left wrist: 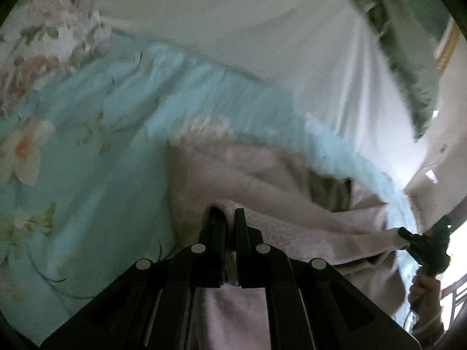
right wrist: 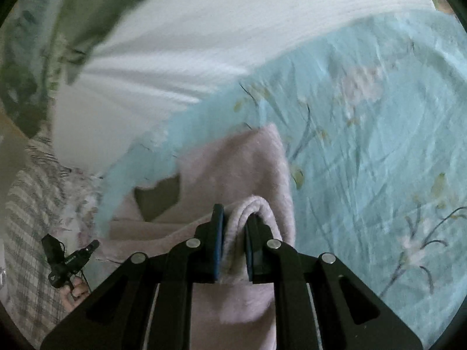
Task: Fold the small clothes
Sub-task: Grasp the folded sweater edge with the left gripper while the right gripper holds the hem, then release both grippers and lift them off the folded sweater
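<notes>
My left gripper (left wrist: 227, 214) was clamped on a bunched corner of the pink fleece garment (left wrist: 262, 180), the jaws pressed close with a fold of pile squeezed between them. My right gripper (right wrist: 235, 213) was clamped the same way on another thick roll of that garment (right wrist: 233, 169), which bulged up over the fingertips. Both views were smeared with motion blur, so I could not tell exactly which hem or sleeve each pair of jaws held.

From the left wrist view the right gripper (left wrist: 408, 237) showed far off to the lower right, and the pink fabric ran between the two as one stretched band; from the right wrist view the left gripper (right wrist: 90, 246) sat low to the left. So the garment's long axis lay across, from one gripper to the other, with the free bulk hanging forward and away from both, over the edge of the light blue floral bedsheet (left wrist: 73, 145). A dark opening in the garment (right wrist: 157, 195) gaped between the two grips.

Beyond the bedsheet lay a white ribbed cover (right wrist: 233, 23) and a green patterned cloth (left wrist: 408, 67). I judged the fold would turn on carrying that held edge forward over the bedsheet, both grippers level, neither being nearer
</notes>
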Demonstrator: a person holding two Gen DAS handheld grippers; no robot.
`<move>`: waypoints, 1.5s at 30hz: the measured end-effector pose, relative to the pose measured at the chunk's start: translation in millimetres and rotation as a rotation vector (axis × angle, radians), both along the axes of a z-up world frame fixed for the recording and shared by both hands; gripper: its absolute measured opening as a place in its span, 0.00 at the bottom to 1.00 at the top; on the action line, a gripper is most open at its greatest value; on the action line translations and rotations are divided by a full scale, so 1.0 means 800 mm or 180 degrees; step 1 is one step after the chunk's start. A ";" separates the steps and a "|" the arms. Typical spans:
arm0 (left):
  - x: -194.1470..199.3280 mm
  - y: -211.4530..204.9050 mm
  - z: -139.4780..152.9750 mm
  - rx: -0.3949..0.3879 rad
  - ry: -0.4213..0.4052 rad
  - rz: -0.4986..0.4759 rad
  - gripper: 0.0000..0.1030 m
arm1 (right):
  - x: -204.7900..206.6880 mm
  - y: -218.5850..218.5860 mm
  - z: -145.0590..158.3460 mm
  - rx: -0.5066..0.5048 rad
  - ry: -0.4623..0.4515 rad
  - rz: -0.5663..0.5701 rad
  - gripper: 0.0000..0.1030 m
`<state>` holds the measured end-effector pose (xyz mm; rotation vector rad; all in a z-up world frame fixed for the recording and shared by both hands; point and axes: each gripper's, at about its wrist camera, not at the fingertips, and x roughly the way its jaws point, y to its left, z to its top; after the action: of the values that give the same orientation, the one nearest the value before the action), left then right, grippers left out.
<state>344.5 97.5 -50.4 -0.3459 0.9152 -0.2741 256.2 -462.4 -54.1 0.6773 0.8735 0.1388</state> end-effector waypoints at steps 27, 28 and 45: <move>0.034 -0.070 -0.029 0.0504 0.0074 -0.0348 0.36 | 0.057 0.050 -0.002 -0.0620 -0.0205 0.0129 0.45; 0.041 -0.058 -0.029 0.0478 0.0083 -0.0277 0.28 | 0.050 0.036 0.001 -0.0580 -0.0253 -0.0055 0.46; -0.203 -0.003 -0.004 -0.0291 0.0008 0.0183 0.51 | -0.136 0.115 0.026 -0.0098 -0.0452 0.0391 0.57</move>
<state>182.3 95.2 -53.9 -0.4564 0.8953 -0.2632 147.7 -370.3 -33.1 0.5778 0.7791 0.2800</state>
